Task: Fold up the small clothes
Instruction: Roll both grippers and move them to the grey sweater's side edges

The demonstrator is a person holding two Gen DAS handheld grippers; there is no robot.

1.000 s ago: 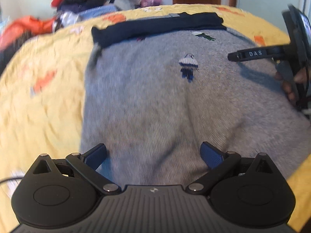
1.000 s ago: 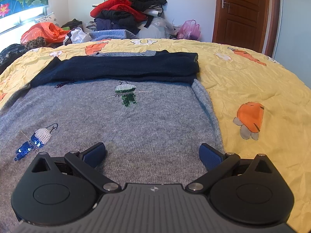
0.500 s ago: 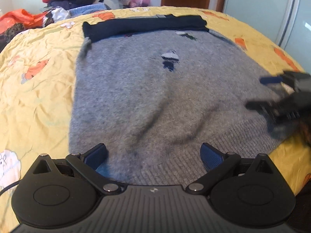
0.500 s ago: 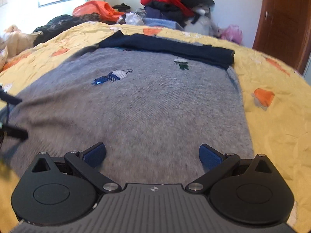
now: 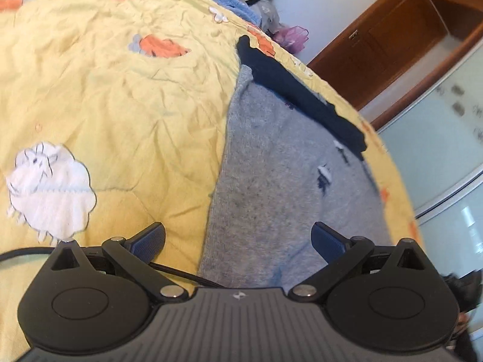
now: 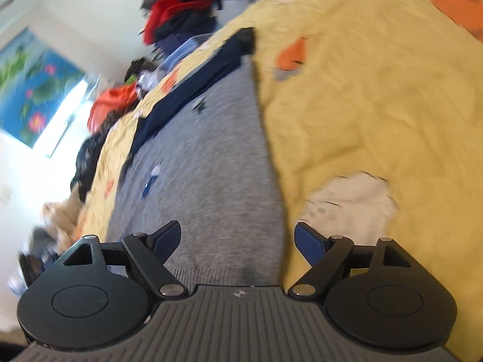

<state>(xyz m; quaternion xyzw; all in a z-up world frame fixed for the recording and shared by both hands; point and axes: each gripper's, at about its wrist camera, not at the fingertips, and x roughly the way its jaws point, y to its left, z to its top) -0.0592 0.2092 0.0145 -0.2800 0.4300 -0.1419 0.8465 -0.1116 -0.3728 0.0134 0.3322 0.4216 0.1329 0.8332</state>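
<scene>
No readable text, label, brand or number in either view.

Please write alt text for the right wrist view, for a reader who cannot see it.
The right gripper, its jaws closing with nothing pinched yet, sits over the side edge of a grey sweater spread on a yellow quilt. A navy band lies across the sweater's far end.

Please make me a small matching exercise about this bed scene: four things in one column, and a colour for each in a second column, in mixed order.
Things:
1. sweater body
2. folded part at the sweater's far end
3. bed cover
4. door

Colours:
a. yellow
b. brown
c. grey
d. dark navy

Pairs: 1-c, 2-d, 3-a, 4-b
</scene>
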